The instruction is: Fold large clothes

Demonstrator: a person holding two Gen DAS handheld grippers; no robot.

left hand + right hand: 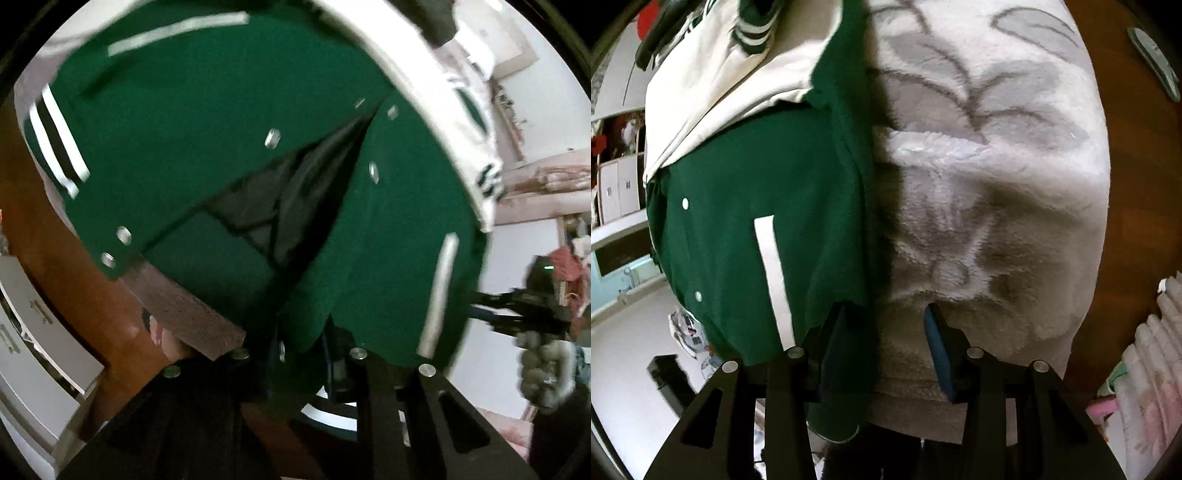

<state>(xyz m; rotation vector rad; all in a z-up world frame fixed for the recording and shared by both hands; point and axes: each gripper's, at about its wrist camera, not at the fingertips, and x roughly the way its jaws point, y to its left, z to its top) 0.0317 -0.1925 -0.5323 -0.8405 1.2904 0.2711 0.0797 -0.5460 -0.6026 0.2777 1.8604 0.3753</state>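
Starting on the left, the left tongs (310, 350) look pinched on the bottom hem of the green varsity jacket (192, 122), though the cloth hides the tips, so that's a best guess. The jacket lies mostly on a fluffy grey-patterned blanket (997, 177) over the wooden table (1137, 184), front side up and unsnapped with the dark lining showing, and its hem hangs at the table's near edge. Its long axis seems to run from that near edge toward the far edge, collar end away. The right tongs (882, 332) are spread apart, one finger (833, 343) at the jacket's side edge. It looks thick, soft and floppy, probably heavy-ish, so hem corners or shoulder seams seem the best places to grab.
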